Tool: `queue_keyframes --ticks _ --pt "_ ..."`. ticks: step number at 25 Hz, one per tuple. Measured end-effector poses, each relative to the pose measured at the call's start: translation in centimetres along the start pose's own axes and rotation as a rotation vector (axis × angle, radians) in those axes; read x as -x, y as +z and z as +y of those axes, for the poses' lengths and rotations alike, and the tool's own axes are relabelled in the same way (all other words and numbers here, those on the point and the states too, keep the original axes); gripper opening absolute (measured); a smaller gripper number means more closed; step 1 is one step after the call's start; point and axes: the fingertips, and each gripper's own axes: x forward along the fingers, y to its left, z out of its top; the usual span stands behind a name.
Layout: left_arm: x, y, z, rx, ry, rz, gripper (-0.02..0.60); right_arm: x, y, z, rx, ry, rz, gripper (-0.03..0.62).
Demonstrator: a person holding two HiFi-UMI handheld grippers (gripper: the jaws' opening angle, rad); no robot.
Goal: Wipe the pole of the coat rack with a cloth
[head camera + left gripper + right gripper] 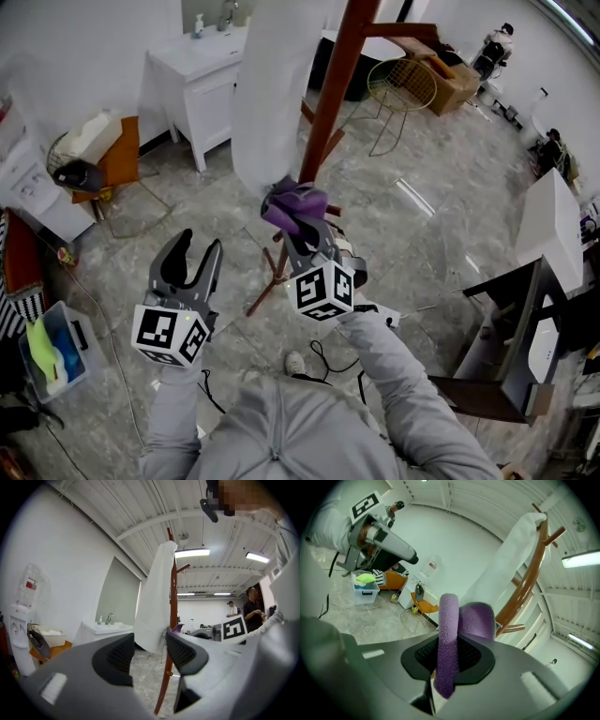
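The purple cloth (449,634) was already in hand: the right hand-held gripper (307,242) had its jaws clamped on a folded loop of it, and the free end stuck out past the jaw tips toward 12 o'clock. So fetching the cloth looked done, and the work seemed to be in the wiping stage itself.

In the head view the reddish-brown pole (330,103) of the coat rack slanted from 1 o'clock at the top of the picture down to 7 o'clock near the floor. The cloth lay over the pole on its lower stretch, just below the hem of the white garment (272,94) hanging from the rack. From the right gripper view the pole rose just behind the cloth toward 2 o'clock. The cloth appeared pressed to the wood, though actual contact could not be confirmed.

Nothing on the pole showed which parts had been wiped. By my reading, most of its length above the cloth remained to be covered, and the garment draped beside that part would probably get in the way.

The left hand-held gripper (199,246) sat at about 8 o'clock from the right one, near the pole but apart from it. Its jaws stood apart with nothing between them, only the rack beyond.
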Motion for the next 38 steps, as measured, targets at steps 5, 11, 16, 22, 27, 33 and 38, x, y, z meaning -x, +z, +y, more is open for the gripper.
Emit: queue_keyframes --ticks 5,11,16,22,27,33,38 --pt "0.0 -0.1 -0.1 0.007 -0.011 -0.005 0.23 4.4 1.2 -0.4 -0.18 -0.016 -0.063 0.054" --pt "-0.3 -0.1 -0.9 0.015 -0.038 -0.011 0.23 8.5 2.0 -2.7 -0.371 0.015 -0.118 0.054" --pt "-0.3 -0.1 -1.4 0.017 -0.05 -0.016 0.23 6.8 0.6 -4.8 -0.359 0.09 -0.032 0.054" --pt "0.0 -0.1 -1.0 0.023 -0.032 -0.017 0.23 3.3 -4.0 -7.2 -0.331 0.013 0.273 0.054" --pt "0.3 -0.6 0.1 0.029 -0.013 -0.008 0.23 2.3 -5.2 -7.5 -0.343 -0.065 0.327 0.054" --pt "0.1 -0.7 0.4 0.033 -0.014 -0.006 0.23 1.8 -5.2 -8.3 -0.295 -0.094 0.349 0.054" --pt "-0.3 -0.6 0.1 0.032 -0.022 -0.008 0.23 2.4 -5.4 -10.0 -0.332 -0.124 0.34 0.054"
